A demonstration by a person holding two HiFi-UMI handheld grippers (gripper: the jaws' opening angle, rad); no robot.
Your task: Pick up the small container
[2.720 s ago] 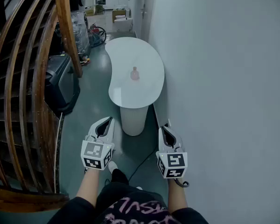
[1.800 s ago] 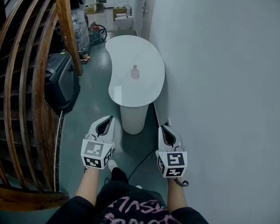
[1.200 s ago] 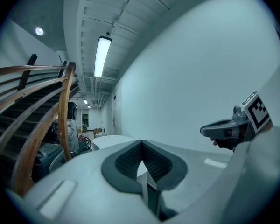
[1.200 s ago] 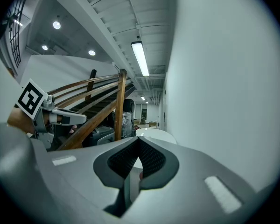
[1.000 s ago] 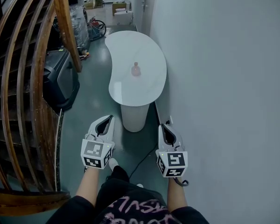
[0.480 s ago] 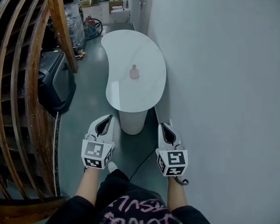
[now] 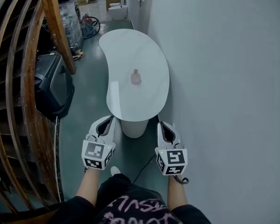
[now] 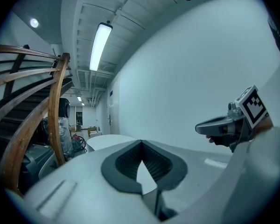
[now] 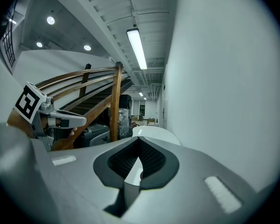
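The small container (image 7: 136,77), a pink bottle-like thing, stands in the middle of a white kidney-shaped table (image 7: 126,50) ahead of me. Both grippers hang below the table's near end, well short of the container. My left gripper (image 7: 110,120) is shut with nothing in it, and my right gripper (image 7: 164,125) is shut and empty too. In the left gripper view the jaws (image 8: 141,142) meet at a point, with the table (image 8: 105,141) beyond and the right gripper (image 8: 221,125) to one side. In the right gripper view the jaws (image 9: 139,139) are likewise closed.
A white wall (image 7: 224,78) runs close along the right. A curved wooden stair railing (image 7: 49,36) and a black case (image 7: 51,85) crowd the left. The table's white pedestal (image 7: 133,129) stands just ahead; a cable (image 7: 142,164) lies on the green floor. Clutter (image 7: 86,24) fills the far end.
I have walked forward: the table and container have drawn nearer, and its near end now sits just above the gripper tips. Both grippers stay shut and level.
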